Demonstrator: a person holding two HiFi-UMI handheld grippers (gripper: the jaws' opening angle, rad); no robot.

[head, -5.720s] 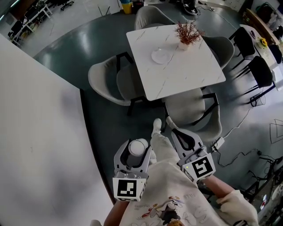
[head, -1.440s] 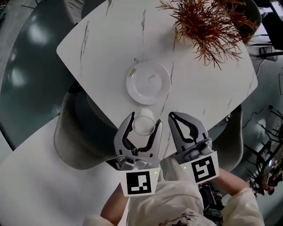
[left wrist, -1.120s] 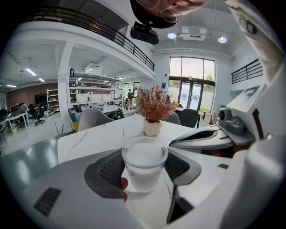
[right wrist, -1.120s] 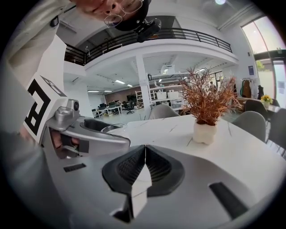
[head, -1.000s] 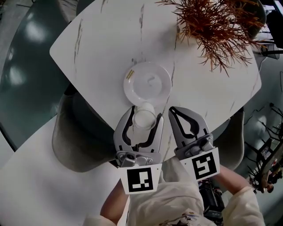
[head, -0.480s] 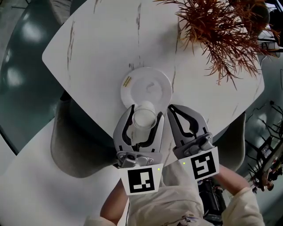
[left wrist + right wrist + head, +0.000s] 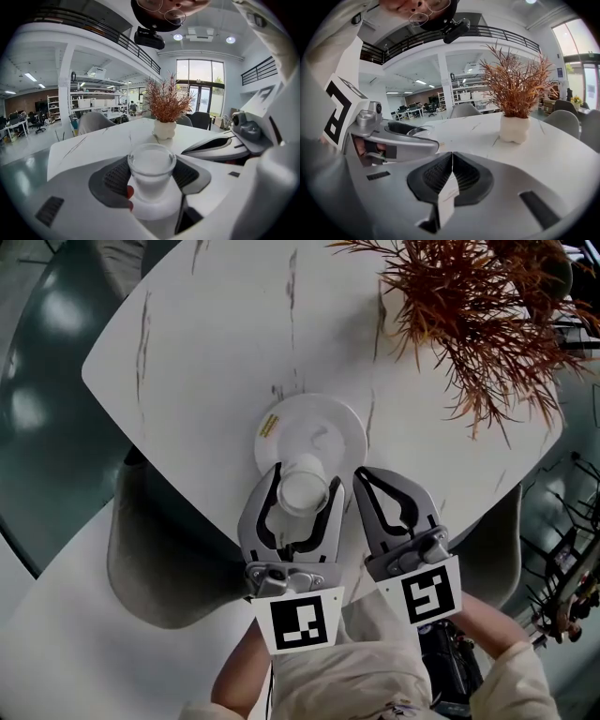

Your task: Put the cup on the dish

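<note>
- The left gripper (image 7: 303, 480) has its jaws closed on a small clear cup (image 7: 302, 493), one pad on each side of it.
- In the left gripper view the cup (image 7: 151, 172) stands upright between the ribbed pads (image 7: 116, 177), mouth up.
- The white dish (image 7: 314, 432) lies on the marble worktop (image 7: 206, 343), toward its near edge, with a small yellow label on its left rim.
- From the head view the cup sits over the near rim of the dish. Whether it touches the dish cannot be told.
- The right gripper (image 7: 364, 480) is just beside the left one, on its right, over the near edge of the worktop.
- In the right gripper view its jaws (image 7: 451, 174) are pressed together with nothing between them.
- A plant (image 7: 469, 315) with dry reddish-brown twigs stands toward the far right corner of the worktop, well apart from the dish. Its white pot (image 7: 514, 129) shows in the right gripper view.
- A grey chair (image 7: 159, 563) stands at the near left edge of the worktop, partly under it.
</note>
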